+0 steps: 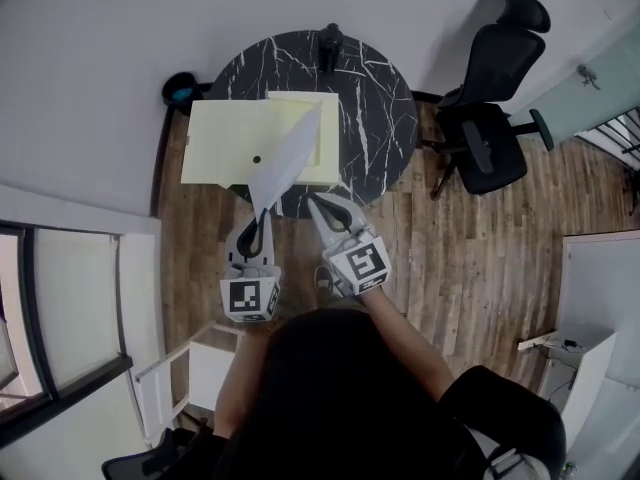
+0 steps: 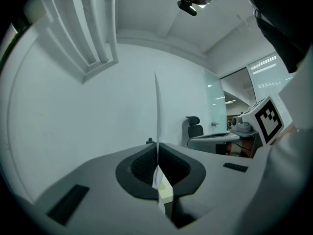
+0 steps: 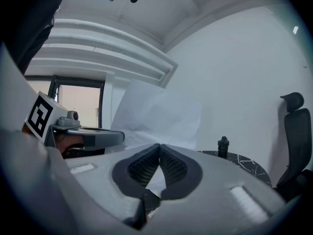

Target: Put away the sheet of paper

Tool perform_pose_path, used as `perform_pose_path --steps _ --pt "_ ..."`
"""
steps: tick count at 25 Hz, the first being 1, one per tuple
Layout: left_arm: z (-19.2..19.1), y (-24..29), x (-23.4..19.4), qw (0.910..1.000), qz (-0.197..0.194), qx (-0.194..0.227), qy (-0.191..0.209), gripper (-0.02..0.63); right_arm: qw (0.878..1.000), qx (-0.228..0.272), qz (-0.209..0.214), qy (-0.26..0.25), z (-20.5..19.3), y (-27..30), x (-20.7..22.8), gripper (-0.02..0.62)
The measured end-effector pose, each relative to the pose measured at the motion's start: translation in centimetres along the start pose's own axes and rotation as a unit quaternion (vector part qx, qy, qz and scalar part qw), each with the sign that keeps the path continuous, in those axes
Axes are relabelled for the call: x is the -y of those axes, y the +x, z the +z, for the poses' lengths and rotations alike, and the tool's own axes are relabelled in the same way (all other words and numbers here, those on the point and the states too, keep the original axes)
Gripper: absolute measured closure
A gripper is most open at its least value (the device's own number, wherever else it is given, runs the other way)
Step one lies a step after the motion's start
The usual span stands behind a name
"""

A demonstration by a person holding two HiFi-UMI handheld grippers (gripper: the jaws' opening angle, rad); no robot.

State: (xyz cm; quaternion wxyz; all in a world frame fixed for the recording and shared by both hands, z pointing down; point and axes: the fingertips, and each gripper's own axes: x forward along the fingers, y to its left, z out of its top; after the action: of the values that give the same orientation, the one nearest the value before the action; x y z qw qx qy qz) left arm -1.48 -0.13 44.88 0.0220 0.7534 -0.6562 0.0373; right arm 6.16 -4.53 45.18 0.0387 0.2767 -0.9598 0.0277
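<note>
Two tongs show in my head view, side by side just short of the round black bench (image 1: 385, 118). My left tongs (image 1: 261, 218) are clamped on the near end of the paper (image 1: 287, 160), which stands on edge and slants away over the open yellow box (image 1: 222, 143) lying on the bench's left part. My right tongs (image 1: 319, 204) sit just to the right of it, tips closed, and carry nothing. A small dark bottle (image 1: 330, 44) stands at the far rim, and a black chair (image 1: 488, 133) is on the wood floor to the right. In the left gripper view the left tongs (image 2: 157, 150) are pressed together on the paper (image 2: 157, 109), seen edge-on as a thin upright line; the chair (image 2: 194, 128) and the right gripper's marker cube (image 2: 268, 119) lie beyond. In the right gripper view the right tongs (image 3: 159, 148) meet at the tips with nothing between them; the paper (image 3: 159, 114) rises broad behind them, the left gripper (image 3: 85, 138) is at its left, and the bottle (image 3: 223, 146) stands on the bench (image 3: 247, 164) before the chair (image 3: 295, 131).
</note>
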Motion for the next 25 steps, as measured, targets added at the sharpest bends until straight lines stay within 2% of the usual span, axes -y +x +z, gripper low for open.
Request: perform_pose_path --steps 4,7,11,14,18,22,25 --pt "-1.5 2.8 -2.4 0.9997 -0.015 -0.016 -0.011 0.594 1.0 -0.023 -0.001 0.003 -0.9 3.4 1.4 0.597" --pt "-2.6 5.7 -4.2 0.9986 -0.043 -0.026 -0.018 0.595 0.999 -0.043 -0.022 0.011 -1.6 6.4 3.6 0.597" --pt "-3.0 10.6 -6.7 0.9916 -0.115 -0.043 -0.039 0.594 0.997 -0.054 -0.062 0.012 -1.6 11.0 6.6 0.597" --pt "-2.6 13.4 -7.1 0.9824 -0.167 -0.058 -0.059 0.594 0.997 -0.055 -0.051 -0.002 -0.5 13.0 7.9 0.597" --pt "-3.0 16.4 -8.0 0.9738 -0.225 -0.027 -0.025 0.594 0.998 -0.061 -0.034 -0.006 0.1 12.9 9.9 0.597" --pt "-2.4 18.6 -8.7 0.9705 -0.239 -0.023 -0.026 0.594 0.997 -0.062 -0.044 -0.005 0.3 12.1 11.8 0.597" --pt "-4.0 19.7 -8.7 0.9634 -0.264 -0.036 -0.031 0.594 0.997 -0.059 -0.053 0.009 -0.8 11.7 13.1 0.597"
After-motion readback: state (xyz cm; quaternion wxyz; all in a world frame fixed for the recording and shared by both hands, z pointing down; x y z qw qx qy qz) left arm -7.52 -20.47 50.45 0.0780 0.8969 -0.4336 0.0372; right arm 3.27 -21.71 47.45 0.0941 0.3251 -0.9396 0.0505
